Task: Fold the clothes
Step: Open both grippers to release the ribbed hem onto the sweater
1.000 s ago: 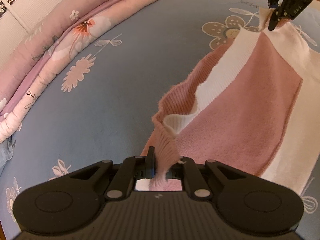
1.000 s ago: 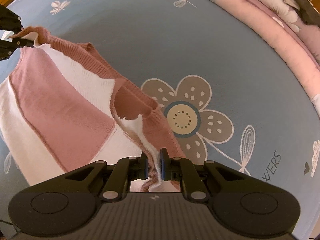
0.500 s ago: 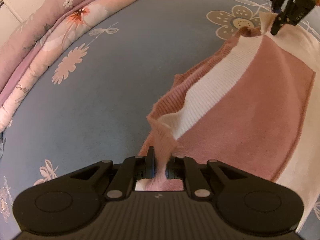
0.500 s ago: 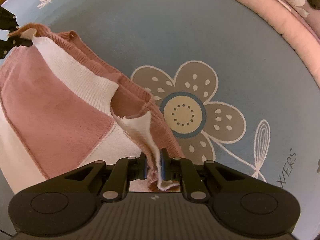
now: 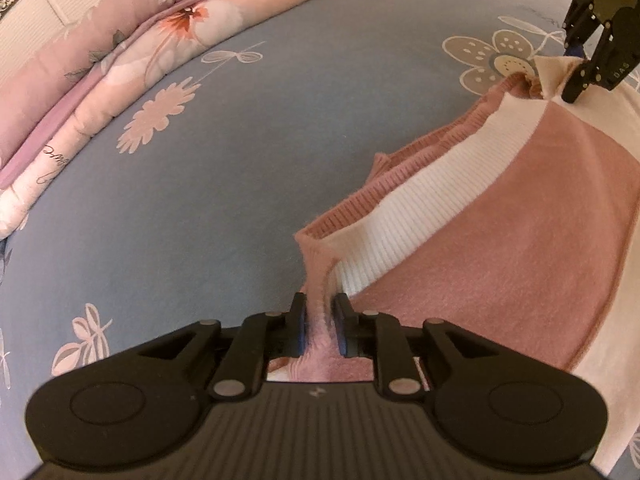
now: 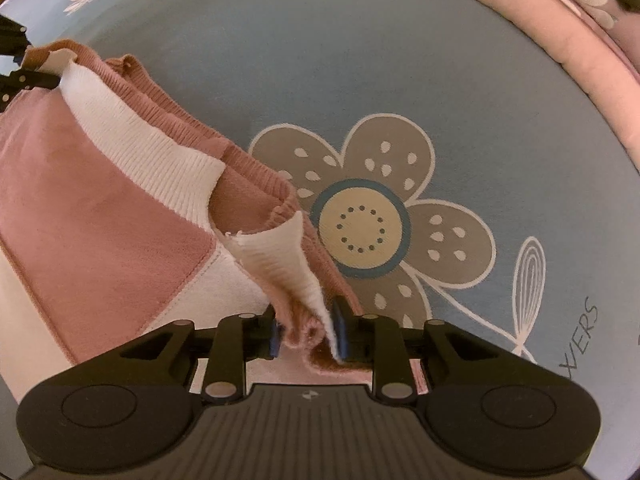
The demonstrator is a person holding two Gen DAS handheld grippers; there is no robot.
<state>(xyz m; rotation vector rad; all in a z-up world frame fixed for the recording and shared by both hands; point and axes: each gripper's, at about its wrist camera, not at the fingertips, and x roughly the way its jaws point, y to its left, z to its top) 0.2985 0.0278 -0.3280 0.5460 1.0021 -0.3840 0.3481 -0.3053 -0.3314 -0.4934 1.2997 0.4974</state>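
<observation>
A pink and white sweater lies spread on the blue flowered bedsheet. My left gripper points down at one pink ribbed corner. Its jaws are opening, and the fabric hangs loosely between them. My right gripper stands over the other corner of the sweater, where the white rib meets the pink hem. Its jaws are opening too, and the crumpled cloth sits slack in the wide gap. Each gripper also shows in the other's view, the right gripper at the top right and the left gripper at the far left.
A rolled pink floral quilt runs along the far side of the bed, and the same quilt curves across the top right of the right wrist view. A large brown flower print lies beside the sweater's corner.
Both grippers have come down toward the bed, and the sweater's edge now rests lower and flatter. The jaws of both have parted, the right pair widely, so the cloth sits slack.
</observation>
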